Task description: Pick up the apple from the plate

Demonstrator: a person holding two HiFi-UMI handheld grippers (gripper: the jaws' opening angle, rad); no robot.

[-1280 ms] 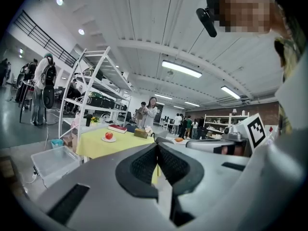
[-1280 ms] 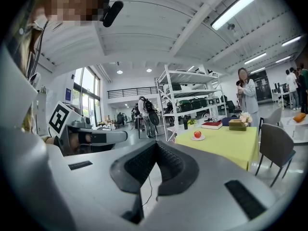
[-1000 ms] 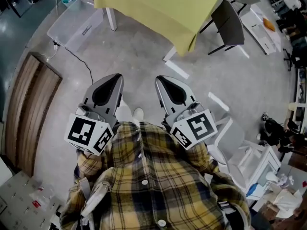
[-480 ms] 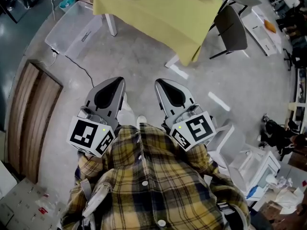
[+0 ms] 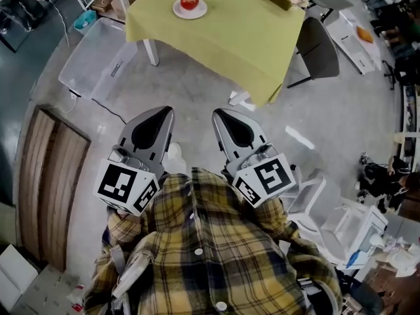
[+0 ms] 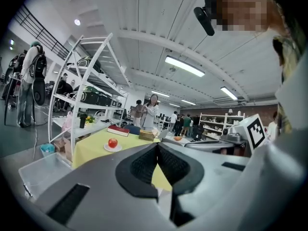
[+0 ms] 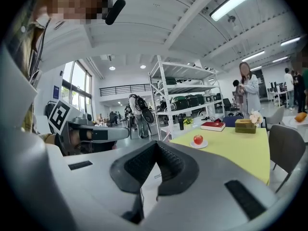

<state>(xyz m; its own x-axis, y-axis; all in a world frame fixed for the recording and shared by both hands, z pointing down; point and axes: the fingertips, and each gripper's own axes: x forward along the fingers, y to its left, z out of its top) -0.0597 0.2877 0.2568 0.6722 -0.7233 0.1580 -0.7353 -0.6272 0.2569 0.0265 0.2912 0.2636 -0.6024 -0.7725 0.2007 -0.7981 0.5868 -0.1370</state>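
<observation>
L & R fingers shut, empty: left gripper (image 5: 164, 111), right gripper (image 5: 220, 113); apple (image 5: 189, 0) on plate (image 5: 201, 10), on counter (image 5: 230, 31) well ahead.
Head view only: both grippers side by side over grey floor (image 5: 197, 84), apple near counter's left edge, well apart from both. Gripper views only: red book (image 7: 213, 125) behind apple, white shelf rack (image 6: 91, 81), people (image 6: 153, 110) standing beyond. Left gripper view: apple left of fingertips; right gripper view: apple right of them.
</observation>
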